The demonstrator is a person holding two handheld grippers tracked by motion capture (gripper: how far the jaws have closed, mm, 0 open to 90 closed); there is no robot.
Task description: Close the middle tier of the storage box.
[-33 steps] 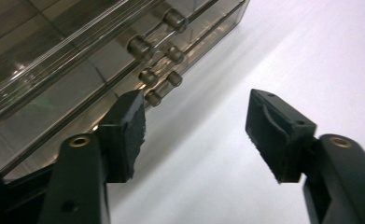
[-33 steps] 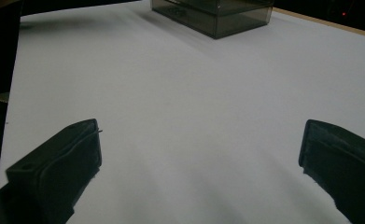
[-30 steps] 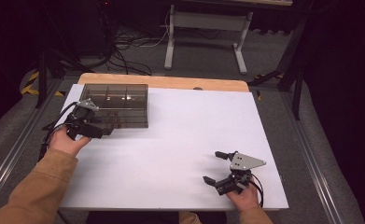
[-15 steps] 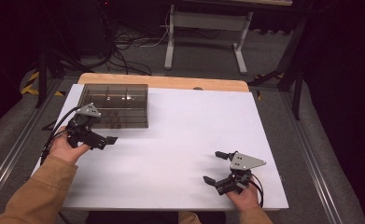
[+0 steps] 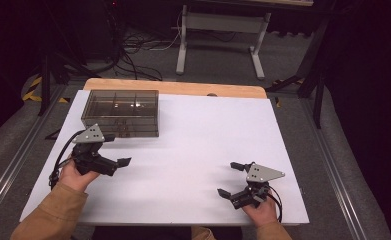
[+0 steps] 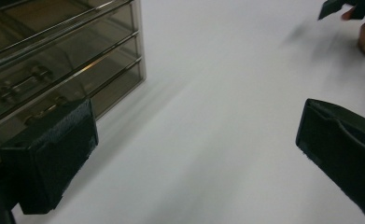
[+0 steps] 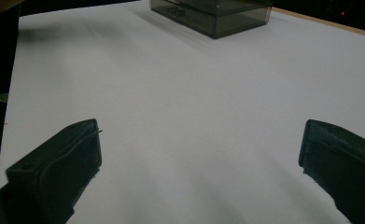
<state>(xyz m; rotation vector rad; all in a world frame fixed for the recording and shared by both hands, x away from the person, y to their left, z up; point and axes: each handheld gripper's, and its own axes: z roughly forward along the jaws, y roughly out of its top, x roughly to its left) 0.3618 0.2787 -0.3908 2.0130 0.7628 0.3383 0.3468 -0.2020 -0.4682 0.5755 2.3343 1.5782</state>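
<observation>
Both grippers, left gripper (image 5: 117,149) and right gripper (image 5: 230,178), gape wide, holding nothing. I judge the approach step active: next I must square the left jaws on the smoked drawer box (image 5: 120,112).

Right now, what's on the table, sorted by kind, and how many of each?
Smoky clear boxes: 1
Hand-held grippers: 2, left and right, both open and holding nothing
White sheets over the tabletop: 1
Total: 4
</observation>
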